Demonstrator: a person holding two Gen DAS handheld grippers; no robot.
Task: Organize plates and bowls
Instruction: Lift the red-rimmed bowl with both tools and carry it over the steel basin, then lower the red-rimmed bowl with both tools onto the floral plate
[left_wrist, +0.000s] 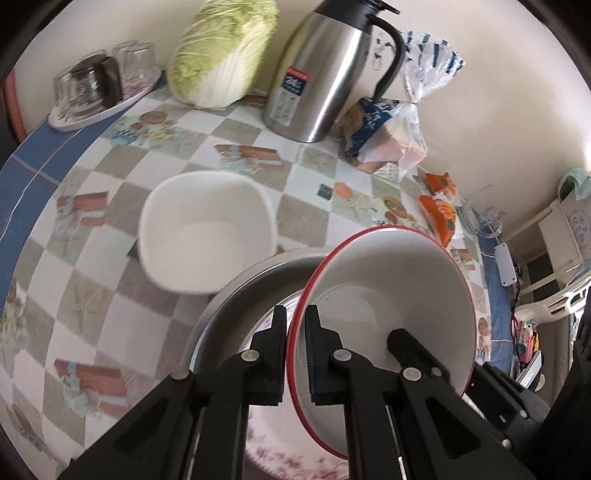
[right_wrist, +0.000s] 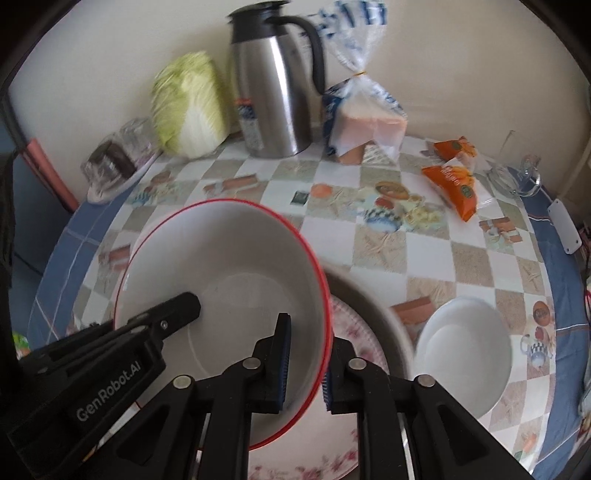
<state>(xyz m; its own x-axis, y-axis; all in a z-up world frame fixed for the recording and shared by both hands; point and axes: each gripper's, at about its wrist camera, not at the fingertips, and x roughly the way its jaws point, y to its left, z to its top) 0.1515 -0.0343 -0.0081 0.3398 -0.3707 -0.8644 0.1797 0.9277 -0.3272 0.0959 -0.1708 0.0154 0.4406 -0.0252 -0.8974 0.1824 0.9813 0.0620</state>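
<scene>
Nearest my left lens, the left gripper (left_wrist: 295, 354) was clamped on the rim of the red-rimmed bowl (left_wrist: 399, 295), one finger outside the wall and one inside. My right gripper (right_wrist: 306, 363) pinched the opposite rim of that bowl (right_wrist: 221, 266) the same way, so both tools shared it and held it tilted.

Under it sat a floral plate (right_wrist: 347, 435) with a steel basin (left_wrist: 236, 295) around it; I could not tell whether the bowl touched either. In the left view the white square bowl (left_wrist: 207, 229) lay on the checked tablecloth (left_wrist: 92, 302) at about ten o'clock from the fingers, just beside the basin. In the right view a small round white bowl (right_wrist: 465, 350) sat at about three o'clock.

I judged the move turned on which white bowl joined the stack: the square one lay nearer the left tool, the round one nearer the right.
</scene>
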